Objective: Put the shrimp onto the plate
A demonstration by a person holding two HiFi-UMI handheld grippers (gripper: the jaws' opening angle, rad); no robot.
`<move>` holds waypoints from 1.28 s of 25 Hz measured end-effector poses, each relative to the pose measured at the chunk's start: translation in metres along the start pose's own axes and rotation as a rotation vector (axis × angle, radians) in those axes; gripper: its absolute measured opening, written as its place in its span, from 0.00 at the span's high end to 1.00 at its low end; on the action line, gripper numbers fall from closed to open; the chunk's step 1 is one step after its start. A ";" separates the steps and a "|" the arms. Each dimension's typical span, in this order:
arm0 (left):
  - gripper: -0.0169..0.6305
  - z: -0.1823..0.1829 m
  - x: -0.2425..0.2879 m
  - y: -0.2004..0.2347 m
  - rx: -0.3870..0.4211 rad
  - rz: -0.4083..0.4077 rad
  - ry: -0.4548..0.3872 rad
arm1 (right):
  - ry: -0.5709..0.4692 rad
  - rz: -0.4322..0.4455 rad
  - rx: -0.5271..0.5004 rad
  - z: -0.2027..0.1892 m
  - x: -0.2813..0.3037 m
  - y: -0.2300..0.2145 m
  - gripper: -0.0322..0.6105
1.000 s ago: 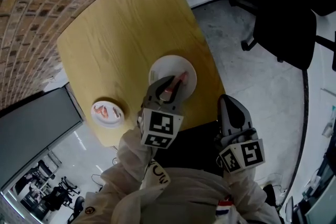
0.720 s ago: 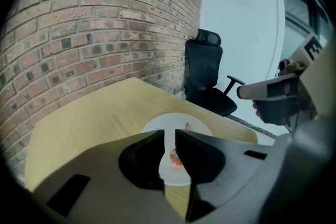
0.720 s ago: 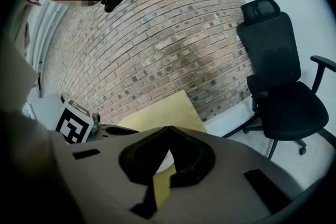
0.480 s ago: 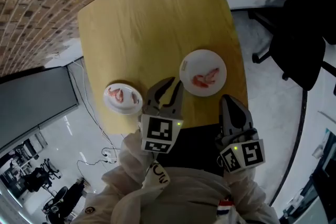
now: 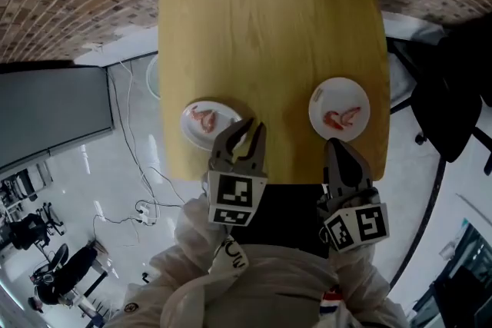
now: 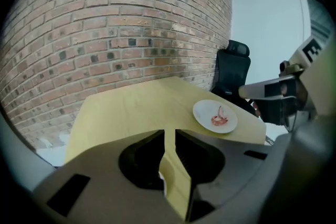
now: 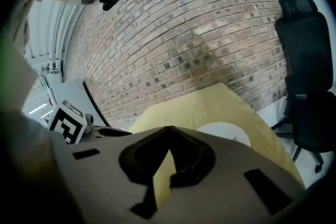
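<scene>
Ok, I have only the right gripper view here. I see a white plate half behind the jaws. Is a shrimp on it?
Observer: Yes. The head view shows one shrimp lying on that plate.
Operator: Is it the only plate on the table?
Observer: No. A second plate sits further left, near the same edge of the table, with other shrimp on it.
Operator: And the left gripper, does it hold something?
Observer: No. The left gripper has its jaws slightly apart with nothing between them.
</scene>
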State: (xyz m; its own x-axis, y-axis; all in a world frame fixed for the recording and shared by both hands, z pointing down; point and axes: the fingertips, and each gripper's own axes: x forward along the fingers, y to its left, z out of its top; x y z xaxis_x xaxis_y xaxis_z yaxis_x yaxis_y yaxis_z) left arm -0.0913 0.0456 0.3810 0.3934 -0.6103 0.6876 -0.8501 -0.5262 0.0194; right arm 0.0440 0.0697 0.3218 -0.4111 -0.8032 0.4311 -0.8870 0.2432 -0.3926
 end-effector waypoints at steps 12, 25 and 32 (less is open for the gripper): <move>0.88 -0.045 -0.028 0.055 -0.078 0.076 0.017 | 0.055 0.077 -0.043 -0.024 0.032 0.059 0.91; 0.88 -0.075 -0.015 0.065 -0.112 0.051 0.082 | 0.105 0.092 -0.044 -0.045 0.049 0.075 0.91; 0.86 -0.082 -0.001 0.066 -0.094 0.027 0.128 | 0.122 0.084 -0.030 -0.052 0.058 0.068 0.91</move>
State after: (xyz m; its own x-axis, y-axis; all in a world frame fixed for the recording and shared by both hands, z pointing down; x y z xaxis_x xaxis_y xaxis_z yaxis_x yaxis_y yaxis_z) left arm -0.1769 0.0598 0.4416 0.3272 -0.5397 0.7757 -0.8913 -0.4490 0.0635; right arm -0.0513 0.0678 0.3624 -0.5051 -0.7078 0.4939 -0.8535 0.3244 -0.4079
